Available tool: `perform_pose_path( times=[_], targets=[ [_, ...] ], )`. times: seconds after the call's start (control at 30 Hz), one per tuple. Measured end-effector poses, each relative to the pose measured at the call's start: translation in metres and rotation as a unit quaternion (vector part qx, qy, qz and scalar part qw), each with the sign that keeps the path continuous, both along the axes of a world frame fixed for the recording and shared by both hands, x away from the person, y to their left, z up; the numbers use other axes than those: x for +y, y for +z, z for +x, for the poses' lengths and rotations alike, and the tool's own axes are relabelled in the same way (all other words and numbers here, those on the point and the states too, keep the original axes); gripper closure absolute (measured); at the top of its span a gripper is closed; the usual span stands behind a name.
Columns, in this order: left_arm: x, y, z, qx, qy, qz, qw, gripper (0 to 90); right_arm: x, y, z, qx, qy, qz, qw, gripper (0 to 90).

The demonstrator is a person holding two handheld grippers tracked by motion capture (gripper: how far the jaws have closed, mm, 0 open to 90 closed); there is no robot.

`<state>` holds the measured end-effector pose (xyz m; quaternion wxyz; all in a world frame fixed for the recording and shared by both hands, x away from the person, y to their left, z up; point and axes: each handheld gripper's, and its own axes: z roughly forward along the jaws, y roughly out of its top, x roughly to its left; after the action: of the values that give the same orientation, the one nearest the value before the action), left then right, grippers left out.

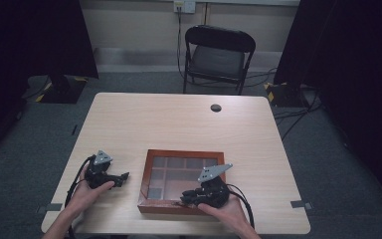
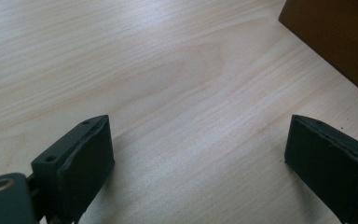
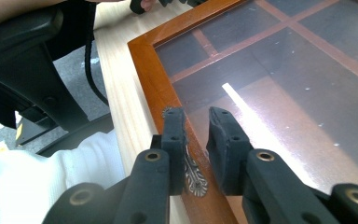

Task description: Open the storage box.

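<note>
High view: a shallow wooden box (image 1: pixel 150 158) with a glass lid divided by wooden bars into panes is seen lying flat on the near half of the table (image 1: pixel 179 124), slightly right of centre, its near edge close to the table's front edge. In the right gripper view the box frame (image 3: pixel 147 70) is shown as reddish-brown wood, with a small ornate metal latch (image 3: pixel 195 175) fixed at the near rim. A bright streak of reflected light is noted on the glass.

The right gripper (image 1: pixel 188 196) is held at the box's near edge, over the frame. In its own view the right gripper (image 3: pixel 196 121) is seen with its jaws only a narrow gap apart, one jaw over the wooden rim beside the latch, the other over the glass; whether anything is pinched cannot be told.

The left gripper (image 1: pixel 122 178) is held just left of the box, low over the table, apart from the box. In the left gripper view its jaws are seen spread wide over bare wood grain (image 2: pixel 168 84), with nothing between them, and a corner of the box (image 2: pixel 340 42) is visible at the upper right.

A black folding chair (image 1: pixel 218 55) is recorded beyond the far edge of the table, and a small dark round fitting (image 1: pixel 216 107) is set in the tabletop near that edge.
</note>
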<state>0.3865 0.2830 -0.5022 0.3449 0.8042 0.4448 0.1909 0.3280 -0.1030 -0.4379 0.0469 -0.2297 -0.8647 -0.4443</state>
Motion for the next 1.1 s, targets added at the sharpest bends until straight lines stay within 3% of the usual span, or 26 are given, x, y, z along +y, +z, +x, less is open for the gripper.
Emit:
perform_pose_path(
  times=[0.17, 0.43, 1.1],
  targets=[
    [0.0, 0.0, 0.0, 0.0, 0.0, 0.0, 1.0, 7.2, 0.0018, -0.0026, -0.0036, 0.0, 0.017, -0.004, 0.9998, 79.8],
    [0.0, 0.0, 0.0, 0.0, 0.0, 0.0, 1.0, 7.2, 0.0007, -0.0046, -0.0065, -0.004, 0.012, -0.005, 0.9999, 79.4],
    [0.0013, -0.0001, -0.0022, -0.005, -0.005, -0.003, 1.0, 8.7, 0.0027, -0.0011, -0.0022, -0.009, 0.039, -0.017, 0.999, 82.0]
  ],
)
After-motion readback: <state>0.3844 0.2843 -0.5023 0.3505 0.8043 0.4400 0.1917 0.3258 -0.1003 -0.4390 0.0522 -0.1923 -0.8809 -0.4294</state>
